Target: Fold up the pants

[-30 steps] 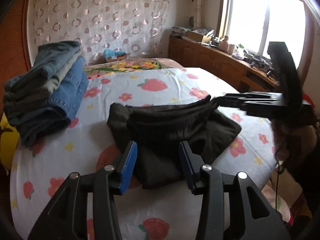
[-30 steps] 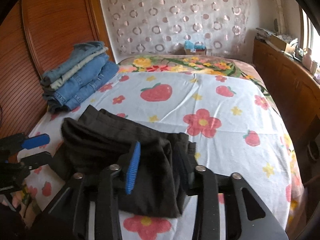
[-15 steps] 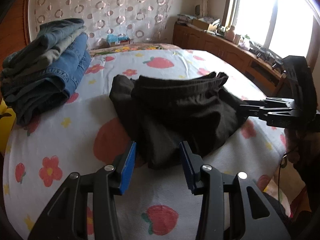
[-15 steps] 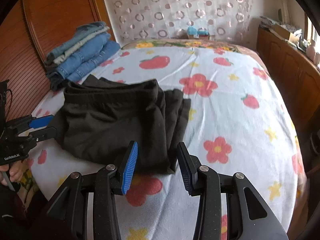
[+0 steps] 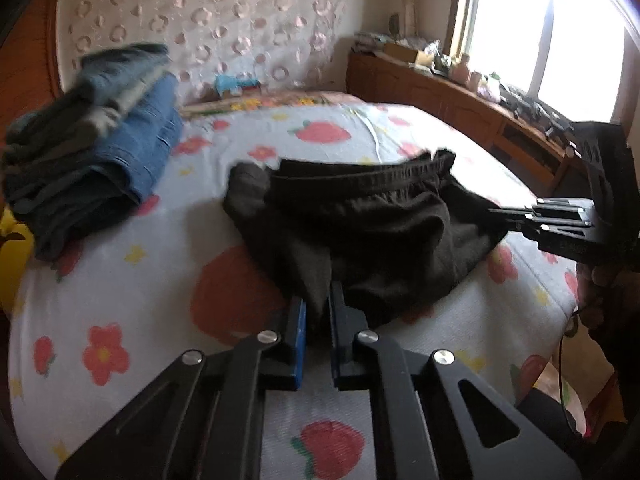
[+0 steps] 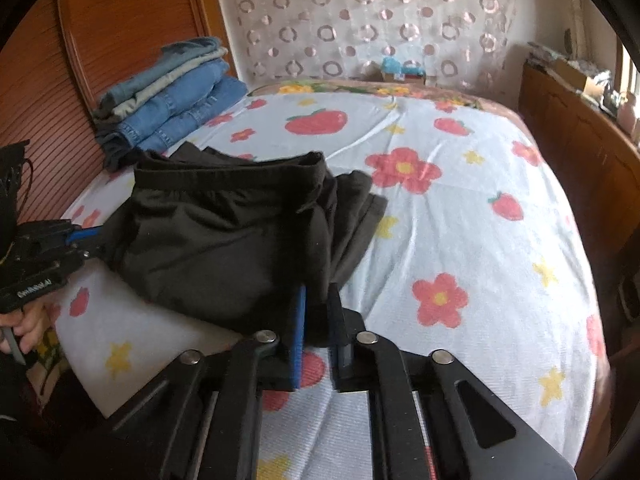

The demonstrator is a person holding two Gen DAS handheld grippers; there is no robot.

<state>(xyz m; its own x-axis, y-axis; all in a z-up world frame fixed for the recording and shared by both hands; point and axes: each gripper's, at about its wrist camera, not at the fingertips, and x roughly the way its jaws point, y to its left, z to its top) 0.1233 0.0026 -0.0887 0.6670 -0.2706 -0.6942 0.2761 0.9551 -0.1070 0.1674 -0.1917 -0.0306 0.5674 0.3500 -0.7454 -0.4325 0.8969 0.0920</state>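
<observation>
The black pants (image 5: pixel 372 228) lie in a loose, rumpled bundle on the near part of the bed (image 5: pixel 132 288), the elastic waistband on top running across the far edge and folded leg layers sticking out beside it. The left gripper (image 5: pixel 317 312) has just closed its jaws and now pinches the near cloth edge. The right gripper (image 6: pixel 317 312) has likewise just closed, clamped on the near hem of the pants (image 6: pixel 232 232). A stack of folded jeans (image 6: pixel 172 96) sits well apart by the wooden headboard (image 6: pixel 120 20), on the strawberry-and-flower sheet (image 6: pixel 460 208).
</observation>
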